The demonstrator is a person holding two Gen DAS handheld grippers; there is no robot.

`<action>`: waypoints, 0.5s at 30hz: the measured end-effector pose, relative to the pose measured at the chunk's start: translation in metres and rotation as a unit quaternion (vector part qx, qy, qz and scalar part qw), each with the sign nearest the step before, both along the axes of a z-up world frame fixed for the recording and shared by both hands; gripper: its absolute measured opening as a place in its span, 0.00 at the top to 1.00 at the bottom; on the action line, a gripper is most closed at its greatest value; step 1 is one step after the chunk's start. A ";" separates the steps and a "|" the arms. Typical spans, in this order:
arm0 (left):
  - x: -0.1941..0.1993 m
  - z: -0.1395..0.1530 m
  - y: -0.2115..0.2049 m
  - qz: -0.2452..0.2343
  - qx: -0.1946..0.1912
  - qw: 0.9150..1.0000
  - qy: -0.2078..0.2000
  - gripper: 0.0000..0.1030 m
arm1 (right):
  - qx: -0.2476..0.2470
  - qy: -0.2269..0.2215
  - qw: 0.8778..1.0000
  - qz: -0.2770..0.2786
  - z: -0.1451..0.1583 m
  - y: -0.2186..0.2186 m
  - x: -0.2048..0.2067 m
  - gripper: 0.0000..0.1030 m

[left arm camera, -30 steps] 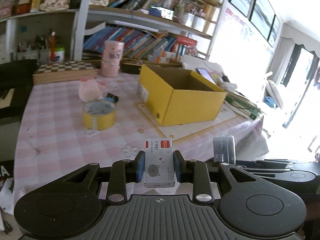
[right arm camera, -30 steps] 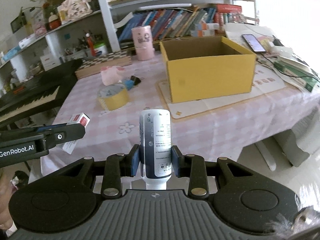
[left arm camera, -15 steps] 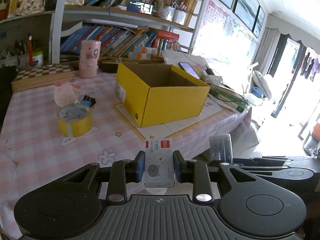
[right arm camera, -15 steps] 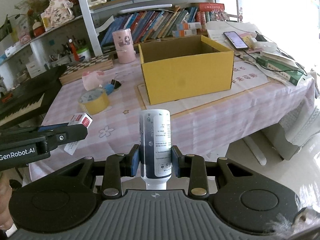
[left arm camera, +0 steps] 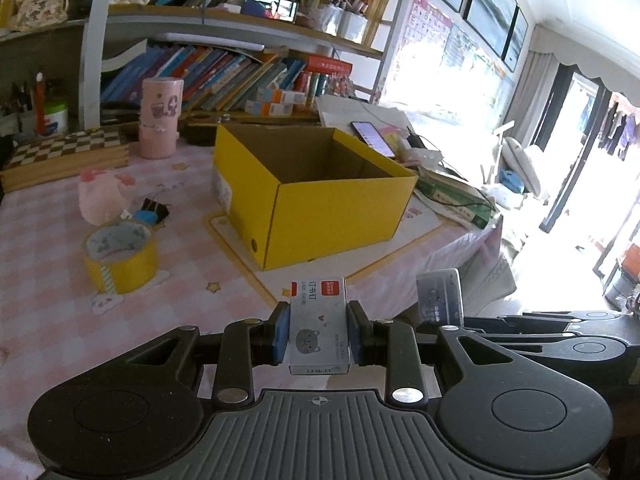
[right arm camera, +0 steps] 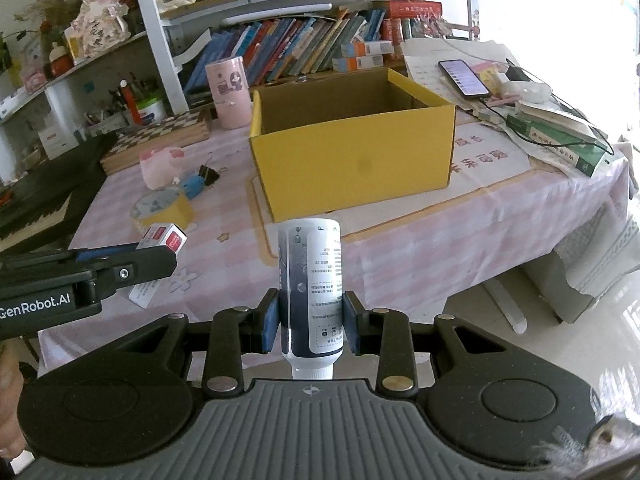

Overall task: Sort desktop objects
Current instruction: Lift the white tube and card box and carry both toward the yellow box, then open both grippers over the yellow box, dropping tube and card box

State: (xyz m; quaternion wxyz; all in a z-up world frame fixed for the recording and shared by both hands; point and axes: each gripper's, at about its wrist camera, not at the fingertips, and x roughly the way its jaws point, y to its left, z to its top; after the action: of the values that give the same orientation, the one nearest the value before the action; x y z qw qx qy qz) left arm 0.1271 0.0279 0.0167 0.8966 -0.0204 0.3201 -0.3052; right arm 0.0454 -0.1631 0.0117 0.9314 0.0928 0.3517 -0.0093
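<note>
Nearest you, your left gripper (left arm camera: 319, 336) jaws pinch a staple box (left arm camera: 319, 330) printed "订书钉"; your right gripper (right arm camera: 311, 326) jaws clamp a labelled bottle (right arm camera: 311, 284). "GenRobot.AI" marks the left tool. Farther on, the yellow carton (right arm camera: 352, 164) stands open on the bench (right arm camera: 400, 248).

Staple box (left arm camera: 319, 326) in left hand-held gripper (left arm camera: 319, 334)

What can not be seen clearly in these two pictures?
- Floor of the yellow box: hidden by its own walls in both views.
- Cap end of the bottle: right wrist view, hidden behind the gripper body.
- Small print on the staple box: left wrist view, too small.
- Room beyond the window: left wrist view, washed out by glare.
</note>
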 end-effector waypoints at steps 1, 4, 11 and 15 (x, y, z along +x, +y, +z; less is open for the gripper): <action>0.003 0.000 -0.004 -0.001 0.000 1.000 0.000 0.73 | 0.000 0.001 1.000 0.000 0.000 -0.003 0.003 0.71; 0.011 0.000 -0.014 -0.002 0.002 1.000 0.000 0.73 | 0.001 0.002 1.000 0.002 0.000 -0.013 0.013 0.71; 0.029 0.005 -0.042 -0.003 0.004 1.000 -0.010 0.73 | 0.002 -0.002 1.000 0.010 0.004 -0.040 0.041 0.71; 0.044 0.013 -0.059 0.000 -0.004 1.000 -0.020 0.73 | -0.002 -0.016 1.000 0.018 0.013 -0.058 0.061 0.70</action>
State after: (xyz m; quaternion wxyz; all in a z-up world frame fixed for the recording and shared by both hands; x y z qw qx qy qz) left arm 0.1710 -0.0312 0.0293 0.9026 -0.0176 0.3010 -0.3071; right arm 0.1068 -0.2214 0.0245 0.9370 0.0847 0.3388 0.0080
